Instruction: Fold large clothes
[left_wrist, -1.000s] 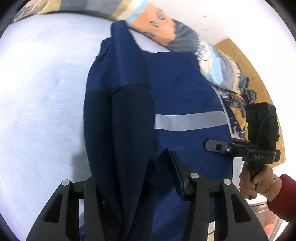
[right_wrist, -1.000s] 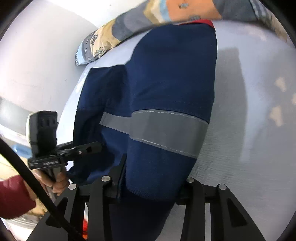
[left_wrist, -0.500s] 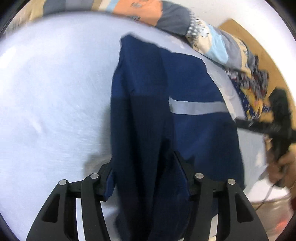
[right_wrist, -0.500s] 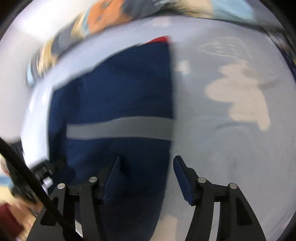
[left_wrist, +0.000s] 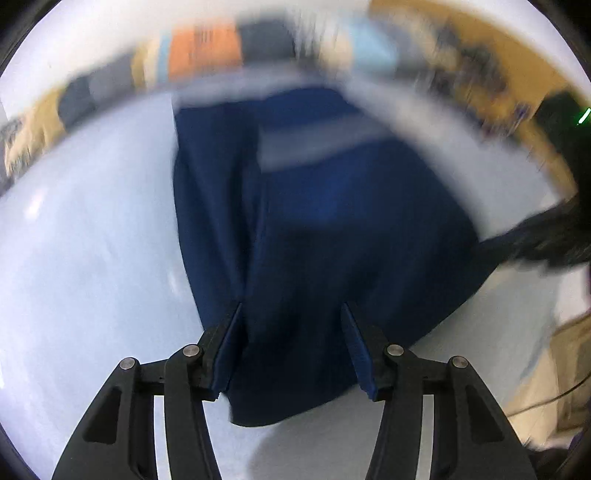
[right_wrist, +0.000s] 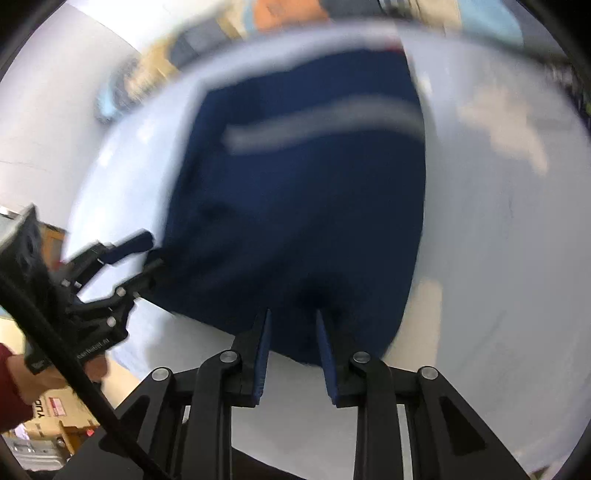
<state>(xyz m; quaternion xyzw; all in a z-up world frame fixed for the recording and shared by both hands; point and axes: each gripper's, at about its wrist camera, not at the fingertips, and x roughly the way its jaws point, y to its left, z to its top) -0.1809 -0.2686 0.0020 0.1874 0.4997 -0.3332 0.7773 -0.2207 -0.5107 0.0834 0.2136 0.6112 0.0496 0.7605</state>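
Navy garment (left_wrist: 332, 229) with a grey reflective band (left_wrist: 317, 144), lying on the pale blue bed sheet (left_wrist: 92, 258), near hem sitting close to the sheet's near edge, far end reaching toward the patterned quilt (left_wrist: 207, 51) (badly blurred in both views). Showing a long lengthwise fold down its left part in the left wrist view.

Left gripper (left_wrist: 291, 314) hovering over the near hem, jaws standing about half apart with cloth filling the gap between them; hard to tell whether the pads are pressing on it. In the right wrist view, appearing at the garment's left edge (right_wrist: 144, 254), held by a hand (right_wrist: 44, 373) in a dark red sleeve (right_wrist: 11, 391).

Right gripper (right_wrist: 291, 317) pointing steeply down at the near hem, jaws closing, gap narrow, navy cloth lying in it; contact of the pads with the cloth not clear through the blur. Black cable (right_wrist: 74, 373) crossing the lower left corner of that view.

Cardboard boxes (right_wrist: 51, 424) lying beyond the sheet's near left side.
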